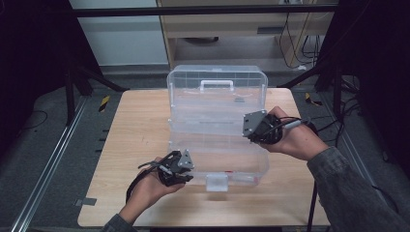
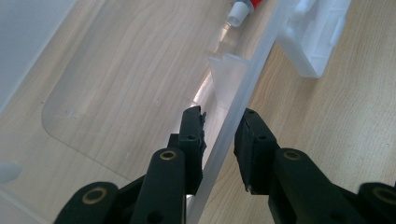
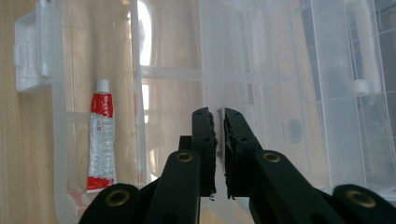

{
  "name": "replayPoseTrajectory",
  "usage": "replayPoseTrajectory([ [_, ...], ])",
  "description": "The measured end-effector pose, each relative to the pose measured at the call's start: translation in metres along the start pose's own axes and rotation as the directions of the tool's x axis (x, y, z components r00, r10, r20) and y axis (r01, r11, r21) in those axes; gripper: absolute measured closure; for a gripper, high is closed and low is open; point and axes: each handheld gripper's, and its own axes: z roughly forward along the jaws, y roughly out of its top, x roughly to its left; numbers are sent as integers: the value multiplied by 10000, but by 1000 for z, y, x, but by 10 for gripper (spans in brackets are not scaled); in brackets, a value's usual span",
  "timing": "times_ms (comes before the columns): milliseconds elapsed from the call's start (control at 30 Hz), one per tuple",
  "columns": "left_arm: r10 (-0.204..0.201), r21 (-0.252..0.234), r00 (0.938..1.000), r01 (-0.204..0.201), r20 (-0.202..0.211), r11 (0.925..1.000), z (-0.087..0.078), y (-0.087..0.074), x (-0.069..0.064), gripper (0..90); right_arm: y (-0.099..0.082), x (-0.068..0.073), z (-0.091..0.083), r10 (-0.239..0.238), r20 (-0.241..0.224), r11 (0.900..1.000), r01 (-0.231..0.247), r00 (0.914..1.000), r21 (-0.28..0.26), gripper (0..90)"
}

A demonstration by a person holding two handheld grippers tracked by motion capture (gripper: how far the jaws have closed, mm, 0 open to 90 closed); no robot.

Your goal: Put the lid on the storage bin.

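A clear plastic box point(image 1: 193, 104) stands on the wooden table point(image 1: 140, 125), its lid point(image 1: 183, 77) tilted up at the back and a white latch point(image 1: 216, 182) at the front. A red and white tube point(image 3: 102, 135) lies in the base. At the box's front left corner my left gripper point(image 2: 219, 114) straddles the clear front wall point(image 2: 259, 51), one jaw inside and one outside, pads closed on it. My right gripper point(image 3: 215, 112) is at the box's right side point(image 1: 251, 130), its jaws nearly together on the thin edge of a clear inner tray point(image 3: 177, 74).
The lid's white handle point(image 1: 216, 86) faces me at the back. Bare table lies left of the box point(image 1: 135, 121). Black frame posts and cables stand around the table; a cabinet point(image 1: 241, 24) sits behind it.
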Motion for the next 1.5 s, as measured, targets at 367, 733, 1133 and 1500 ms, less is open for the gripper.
replayPoseTrajectory([
  [367, -369, -105, 9993, 369, 26, 9993, 0, -2, -3, 722, 0, 9, -2, -157, -65, 9997, 158, 9999, 185, 844],
  [733, -74, -179, 9999, 72, -70, 9998, 1, -3, -2, 716, 0, 16, -3, -207, -190, 9993, 213, 9996, 293, 842],
  [1133, -30, -255, 9999, 27, -146, 9997, 2, -4, -3, 706, -1, 24, -2, -232, -354, 9994, 240, 9991, 235, 839],
  [1500, 88, -263, 9997, -93, -214, 9996, 2, -4, -3, 701, -2, 29, -2, -229, -423, 9994, 240, 9988, 247, 834],
])
